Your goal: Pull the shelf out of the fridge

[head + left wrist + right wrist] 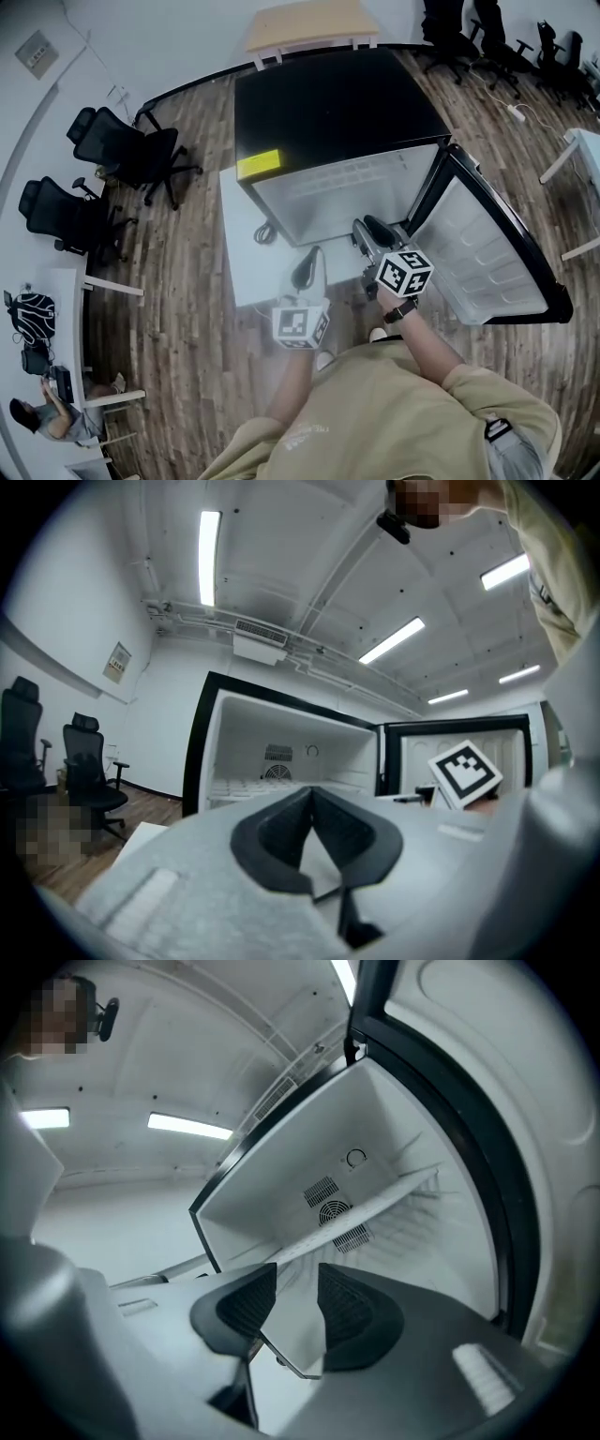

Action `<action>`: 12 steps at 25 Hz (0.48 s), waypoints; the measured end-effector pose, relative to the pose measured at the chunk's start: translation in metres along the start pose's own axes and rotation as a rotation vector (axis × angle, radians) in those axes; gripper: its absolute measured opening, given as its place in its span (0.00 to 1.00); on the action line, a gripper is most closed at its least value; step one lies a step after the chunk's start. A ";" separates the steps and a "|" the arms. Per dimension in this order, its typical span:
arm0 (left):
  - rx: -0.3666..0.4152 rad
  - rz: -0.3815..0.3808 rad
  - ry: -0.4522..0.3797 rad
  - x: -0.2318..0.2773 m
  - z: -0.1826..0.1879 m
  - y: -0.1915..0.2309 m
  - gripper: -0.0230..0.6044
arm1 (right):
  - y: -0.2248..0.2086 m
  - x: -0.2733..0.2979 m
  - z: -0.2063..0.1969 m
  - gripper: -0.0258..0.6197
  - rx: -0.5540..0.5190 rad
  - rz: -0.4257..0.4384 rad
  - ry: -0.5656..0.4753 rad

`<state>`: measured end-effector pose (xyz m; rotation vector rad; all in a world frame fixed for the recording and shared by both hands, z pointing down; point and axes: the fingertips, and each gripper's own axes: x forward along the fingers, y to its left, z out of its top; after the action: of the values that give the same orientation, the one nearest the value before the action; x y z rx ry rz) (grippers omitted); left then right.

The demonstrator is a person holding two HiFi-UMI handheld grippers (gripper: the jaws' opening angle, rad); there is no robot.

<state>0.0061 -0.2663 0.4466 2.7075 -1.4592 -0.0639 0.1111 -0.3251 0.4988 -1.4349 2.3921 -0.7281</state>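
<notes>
The fridge (337, 103) has a black body and stands with its door (487, 253) swung open to the right. A white shelf (375, 1206) crosses its pale interior, and it also shows in the left gripper view as the shelf (246, 785) low in the compartment. My right gripper (298, 1274) points into the opening, jaws apart, with the shelf's near edge just beyond the tips and nothing pressed between the pads. In the head view the right gripper (368, 226) sits at the front of the opening. My left gripper (310, 794) is shut and empty, and in the head view the left gripper (307, 261) hangs back left of the right one.
A white low table (246, 246) stands against the fridge's left front. Black office chairs (131, 150) are on the wooden floor to the left, and more chairs (469, 37) at the back right. A wooden table (309, 23) is behind the fridge. A person sits at bottom left (52, 412).
</notes>
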 end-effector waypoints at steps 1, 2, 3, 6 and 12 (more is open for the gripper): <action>0.001 0.007 0.000 0.001 0.000 0.002 0.04 | -0.003 0.006 0.001 0.26 0.025 0.006 -0.005; 0.001 0.015 0.002 0.002 0.000 0.004 0.04 | -0.005 0.013 0.002 0.29 0.060 0.015 -0.016; 0.001 0.022 0.005 0.003 -0.001 0.005 0.04 | -0.008 0.019 0.005 0.33 0.110 0.029 -0.034; 0.001 0.046 0.018 0.003 -0.004 0.012 0.04 | -0.016 0.040 0.014 0.51 0.312 0.067 -0.090; 0.003 0.106 0.049 -0.008 -0.015 0.026 0.04 | -0.048 0.073 0.014 0.66 0.743 0.060 -0.201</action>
<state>-0.0192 -0.2734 0.4636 2.6095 -1.5862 0.0099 0.1186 -0.4119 0.5153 -1.0466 1.7143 -1.2170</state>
